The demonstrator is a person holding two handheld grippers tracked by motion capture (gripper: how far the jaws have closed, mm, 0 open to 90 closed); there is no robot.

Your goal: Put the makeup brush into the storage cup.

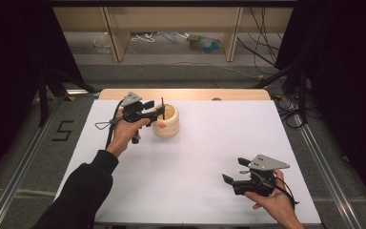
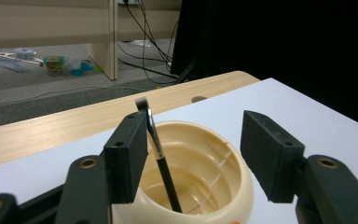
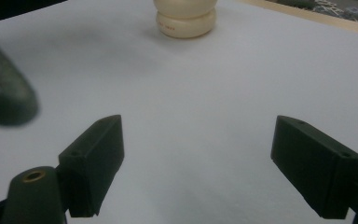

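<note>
1. Brush (image 2: 161, 158), thin and black-handled, stands tilted inside the cream pot (image 2: 205, 186), its lower end down in the bowl and its tip rising above the rim.
2. Nearest the person, the right gripper (image 1: 233, 180) rests in the right hand low on the white table (image 1: 195, 162); its jaws are spread wide with nothing between them, and from the right gripper view bare sheet lies ahead, with the pot (image 3: 185, 17) well apart at the far end.
3. Farther off, the left gripper (image 1: 158, 112) sits at the pot's rim. From the left gripper view its jaws are spread apart; the brush leans against the inner face of the left jaw, while the right jaw stands clear of it.
4. My judgement: the brush already sits in the pot with no pinch on it, so placing looks done; what seems left is drawing the left gripper away.
5. Contents: the pot holds the 1 brush; I see nothing else inside.
</note>
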